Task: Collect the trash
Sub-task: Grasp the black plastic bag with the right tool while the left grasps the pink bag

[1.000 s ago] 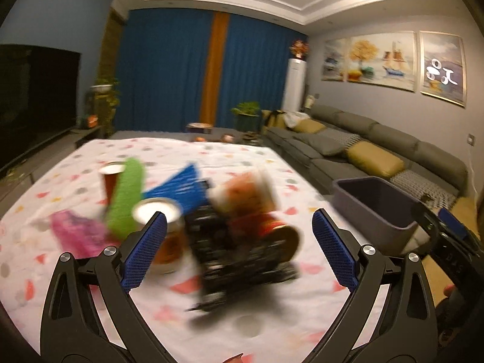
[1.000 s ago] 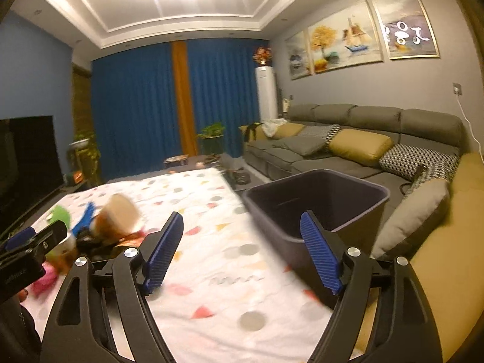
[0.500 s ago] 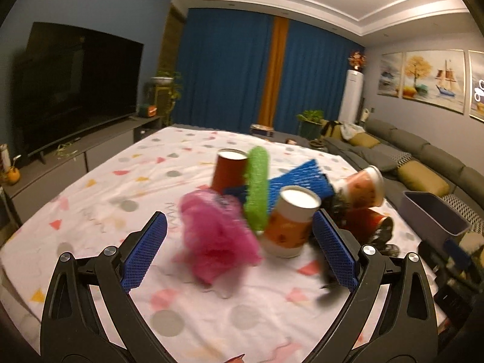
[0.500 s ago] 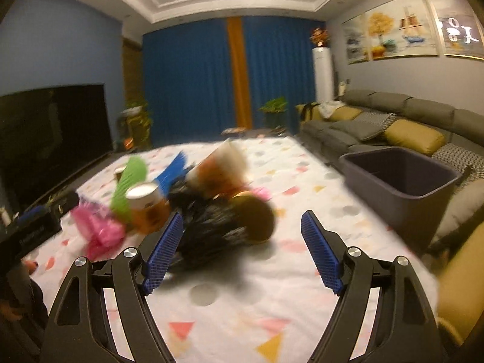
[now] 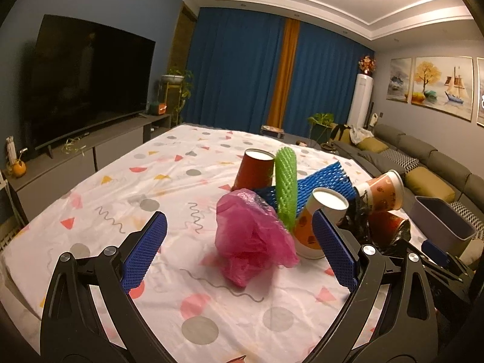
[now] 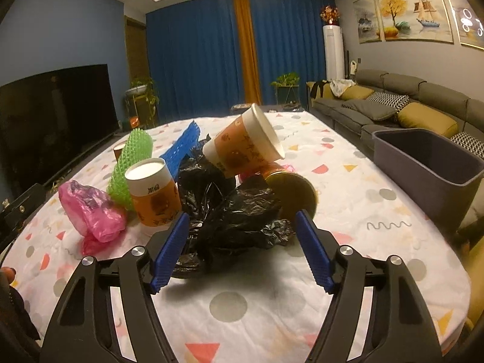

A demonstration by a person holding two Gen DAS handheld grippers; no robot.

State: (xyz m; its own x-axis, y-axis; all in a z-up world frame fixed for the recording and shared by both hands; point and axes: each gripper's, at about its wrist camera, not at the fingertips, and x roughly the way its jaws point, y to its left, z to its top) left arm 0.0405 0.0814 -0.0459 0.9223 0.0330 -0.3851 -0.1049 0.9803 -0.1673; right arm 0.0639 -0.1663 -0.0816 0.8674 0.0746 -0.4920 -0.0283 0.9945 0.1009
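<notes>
A trash pile lies on the patterned tablecloth (image 5: 169,181). A crumpled pink plastic bag (image 5: 251,239) lies between the open jaws of my left gripper (image 5: 239,254), just ahead of the tips. Behind it are a green foam net (image 5: 286,181), a blue foam net (image 5: 320,181), an orange paper cup (image 5: 317,220) and a red cup (image 5: 255,171). My right gripper (image 6: 242,242) is open around a crumpled black plastic bag (image 6: 239,214). A tilted orange cup (image 6: 245,145) and a gold-lidded can (image 6: 292,193) rest on it. The pink bag also shows in the right wrist view (image 6: 90,211).
A grey bin (image 6: 429,169) stands off the table's right edge, beside a grey sofa (image 6: 408,103). A TV (image 5: 87,78) on a low cabinet is at the left. The person's hand (image 6: 6,275) holding the left gripper shows at the right wrist view's left edge.
Both grippers swung left from the bin side to face the trash pile and came closer. The pink bag now lies between the left jaws, the black bag between the right jaws.
</notes>
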